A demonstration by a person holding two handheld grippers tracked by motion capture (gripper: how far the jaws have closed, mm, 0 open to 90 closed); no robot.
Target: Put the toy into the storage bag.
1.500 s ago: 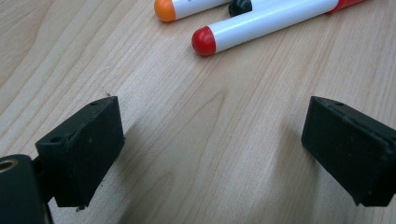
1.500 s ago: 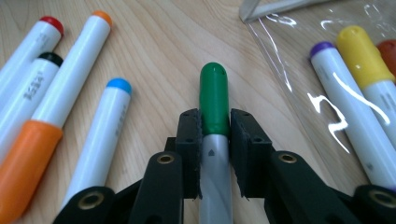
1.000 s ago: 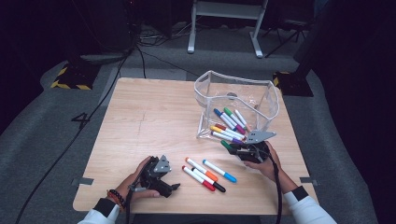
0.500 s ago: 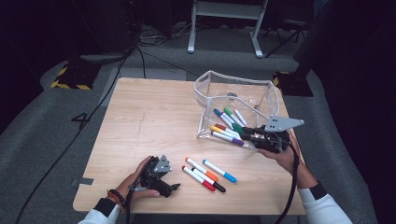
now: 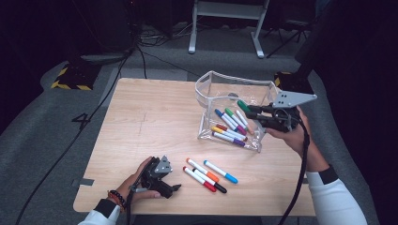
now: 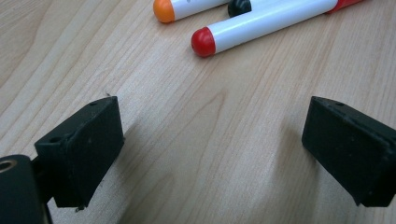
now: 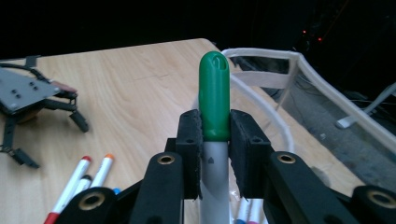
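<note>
My right gripper (image 5: 252, 113) is shut on a green-capped marker (image 5: 243, 106), held in the air over the right side of a clear plastic pouch (image 5: 220, 77). In the right gripper view the pads (image 7: 190, 140) clamp the marker (image 7: 214, 95) just below its cap, and the cap points away from me. Several markers (image 5: 230, 124) lie inside the pouch. My left gripper (image 5: 174, 188) rests on the table near the front edge, open, with bare wood between its jaws (image 6: 212, 149). A red-capped marker (image 6: 261, 25) and an orange-capped one (image 6: 187, 7) lie just beyond it.
Several loose markers (image 5: 209, 173) with orange, blue, red and black caps lie on the wooden table (image 5: 150, 112) between the two hands. The pouch rim (image 7: 280, 56) stands open. Dark floor, cables and a stand's legs (image 5: 225, 28) lie beyond the far edge.
My right gripper has risen with the green marker from by the pouch's front edge to above its right side. The left gripper has stayed put.
</note>
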